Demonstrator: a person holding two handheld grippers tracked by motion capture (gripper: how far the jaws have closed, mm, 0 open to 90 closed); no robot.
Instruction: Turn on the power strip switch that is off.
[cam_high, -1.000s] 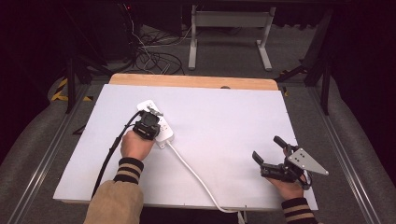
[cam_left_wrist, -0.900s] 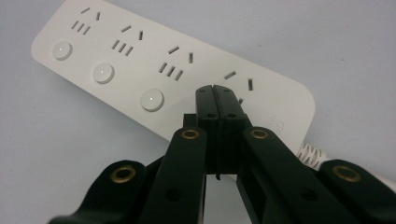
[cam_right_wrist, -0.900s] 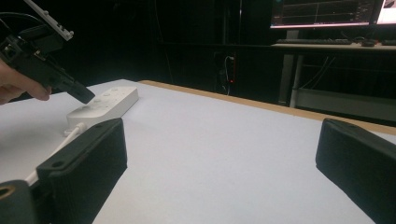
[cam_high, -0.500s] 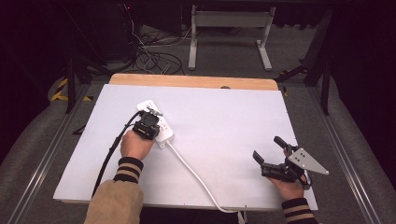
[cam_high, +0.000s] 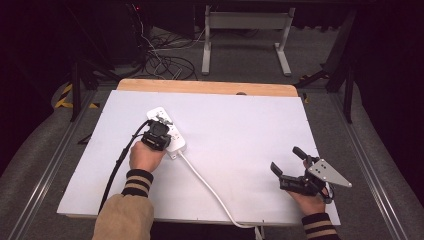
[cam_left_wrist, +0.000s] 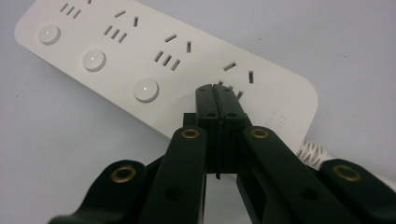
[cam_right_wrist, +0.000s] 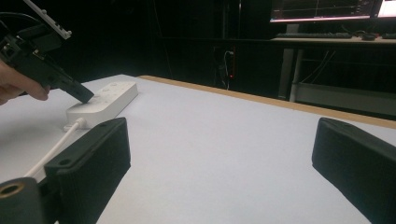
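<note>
Count: one power strip, one white cord, two claws, one bench
Strip sockets: four socket groups seen in the left gripper view, three round buttons beside them
Strip location: left-centre of the bench, flat on the white top, nearer the far edge than the near one
Strip long axis: diagonal in the high view, running from far-left to near-right
Strip pointing: cord end faces near-right, toward the person; free end faces the far-left corner
Cord: leaves the strip's near end, runs diagonally over the bench to its front edge
Left claw: jaws pressed together, nothing between them, tips down on the strip's top face
Left claw contact: tips sit at the socket nearest the cord end, where a fourth button would line up; touching or just above, can't tell
Strip vs left claw: directly under the tips, most of the strip stretching away beyond them
Right claw: jaws spread wide, empty, low over the bench's near-right corner
Strip vs right claw: well apart, far off to that claw's left
</note>
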